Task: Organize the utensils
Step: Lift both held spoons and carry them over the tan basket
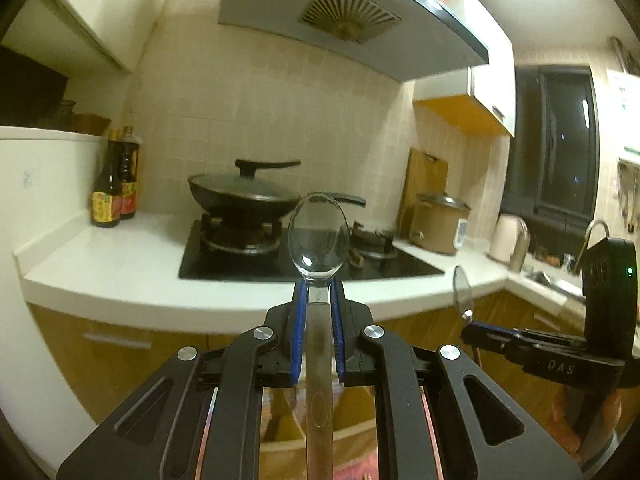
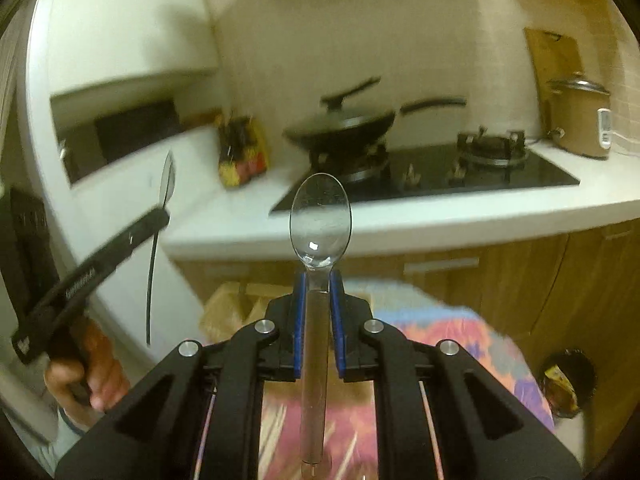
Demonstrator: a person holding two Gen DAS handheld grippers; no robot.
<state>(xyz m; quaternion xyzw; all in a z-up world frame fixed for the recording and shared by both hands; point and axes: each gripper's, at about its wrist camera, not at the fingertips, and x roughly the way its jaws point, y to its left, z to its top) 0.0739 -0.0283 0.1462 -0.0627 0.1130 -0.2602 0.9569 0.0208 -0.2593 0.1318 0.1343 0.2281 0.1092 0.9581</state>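
My left gripper is shut on the neck of a clear plastic spoon, bowl pointing forward and up, handle running back under the camera. In the right wrist view my right gripper is shut the same way on a second clear plastic spoon. Each gripper shows in the other's view: the right gripper with its spoon at the right edge, the left gripper with its spoon at the left, held by a hand. Both spoons are held in the air in front of the kitchen counter.
A white counter carries a black gas hob with a lidded wok, two sauce bottles, a brown pot and a sink at right. Below lies a table with a colourful cloth.
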